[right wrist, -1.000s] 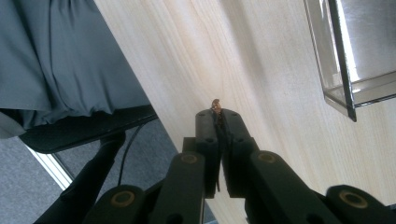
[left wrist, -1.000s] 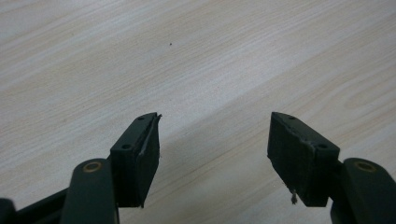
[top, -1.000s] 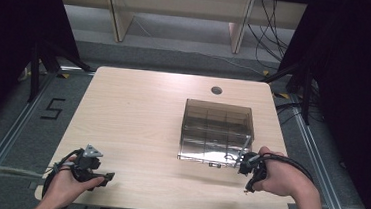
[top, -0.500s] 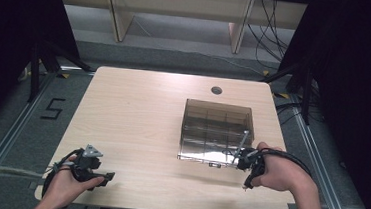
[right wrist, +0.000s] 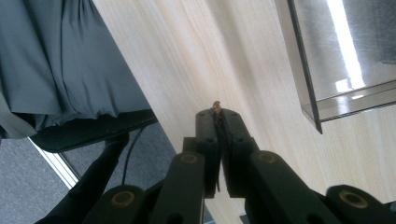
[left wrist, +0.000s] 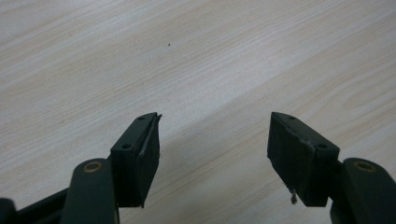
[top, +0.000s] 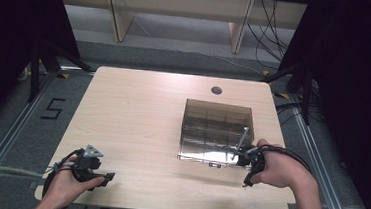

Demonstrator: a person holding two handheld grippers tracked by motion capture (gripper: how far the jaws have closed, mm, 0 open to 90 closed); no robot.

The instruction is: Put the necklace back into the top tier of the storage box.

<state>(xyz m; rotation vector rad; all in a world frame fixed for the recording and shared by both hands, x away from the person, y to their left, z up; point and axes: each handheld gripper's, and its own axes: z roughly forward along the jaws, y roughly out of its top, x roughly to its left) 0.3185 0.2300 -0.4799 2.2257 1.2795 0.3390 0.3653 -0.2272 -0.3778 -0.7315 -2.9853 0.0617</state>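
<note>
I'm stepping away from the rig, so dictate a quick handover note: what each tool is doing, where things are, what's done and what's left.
Left tool: open, empty, resting low on the table near its front left corner.
Right tool: jaws shut on a tiny brownish bit; what it is can't be told. It sits by the front right corner of the clear box.
Box: on the table's right half, divided inside, a thin rod leaning in it.
Done: the small bit is gripped.
Left: probably placing it in the box.
</note>
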